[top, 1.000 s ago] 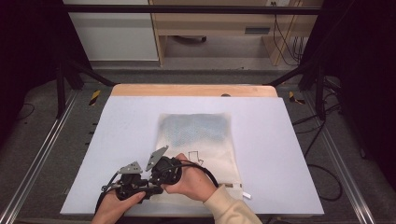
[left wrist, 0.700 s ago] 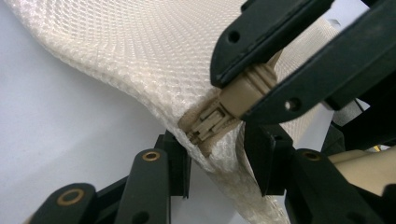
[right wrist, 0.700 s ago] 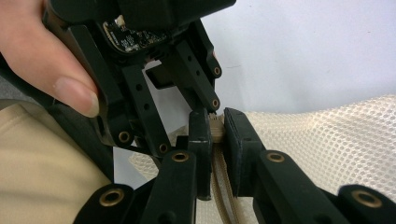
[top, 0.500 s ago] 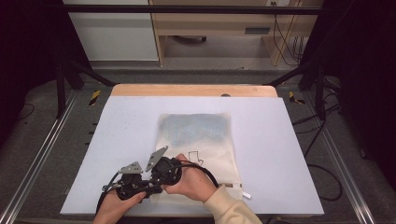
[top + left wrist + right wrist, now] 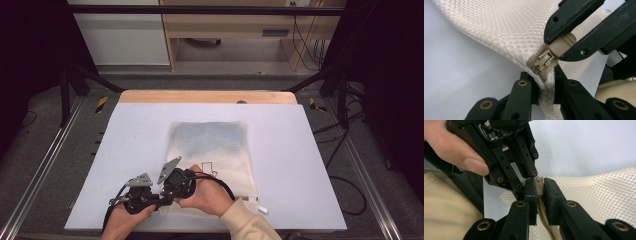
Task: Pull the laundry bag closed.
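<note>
A cream mesh bag point(image 5: 210, 142) lies flat in the middle of the white table point(image 5: 300, 150). At its near left corner both grippers meet. My left gripper point(image 5: 545, 81) is shut on the bag's seam edge just below the zipper slider point(image 5: 543, 62). My right gripper point(image 5: 539, 185) is shut on the beige zipper pull point(image 5: 562, 44), with the zipper teeth point(image 5: 544, 220) running back between its jaws. In the high view the left gripper point(image 5: 142, 194) and the right gripper point(image 5: 177, 184) sit side by side, each held by a hand, and their jaw tips are hidden there.
A black cable point(image 5: 225, 185) loops from the right gripper over the bag. A small white tag point(image 5: 261, 209) sticks out at the bag's near right corner. A wooden strip point(image 5: 207, 96) borders the table's far edge. Metal rails point(image 5: 45, 165) run along both sides.
</note>
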### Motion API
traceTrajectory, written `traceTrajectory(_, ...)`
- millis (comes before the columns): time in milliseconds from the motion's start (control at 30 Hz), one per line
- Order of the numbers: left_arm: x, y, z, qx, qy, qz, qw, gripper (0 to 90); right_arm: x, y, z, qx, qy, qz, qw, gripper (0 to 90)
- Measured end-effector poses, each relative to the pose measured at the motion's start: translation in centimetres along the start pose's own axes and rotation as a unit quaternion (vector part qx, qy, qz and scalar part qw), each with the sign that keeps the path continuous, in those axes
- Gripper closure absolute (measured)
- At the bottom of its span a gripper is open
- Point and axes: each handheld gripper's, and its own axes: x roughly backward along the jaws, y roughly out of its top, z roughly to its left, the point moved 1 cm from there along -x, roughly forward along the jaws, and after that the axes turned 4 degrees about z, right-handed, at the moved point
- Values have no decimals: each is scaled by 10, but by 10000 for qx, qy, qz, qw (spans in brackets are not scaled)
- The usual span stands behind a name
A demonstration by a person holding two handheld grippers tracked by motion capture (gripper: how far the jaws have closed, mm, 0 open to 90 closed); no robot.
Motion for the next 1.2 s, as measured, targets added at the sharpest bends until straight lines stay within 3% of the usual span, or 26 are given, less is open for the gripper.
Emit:
traceTrajectory(800,0,0,-2,7,77,17,10000,836,-2,-11,0,66,-84,362,9993,822)
traceTrajectory(1200,-1,0,-4,-96,149,77,9998,836,-1,-16,-2,38,-59,401,9992,821)
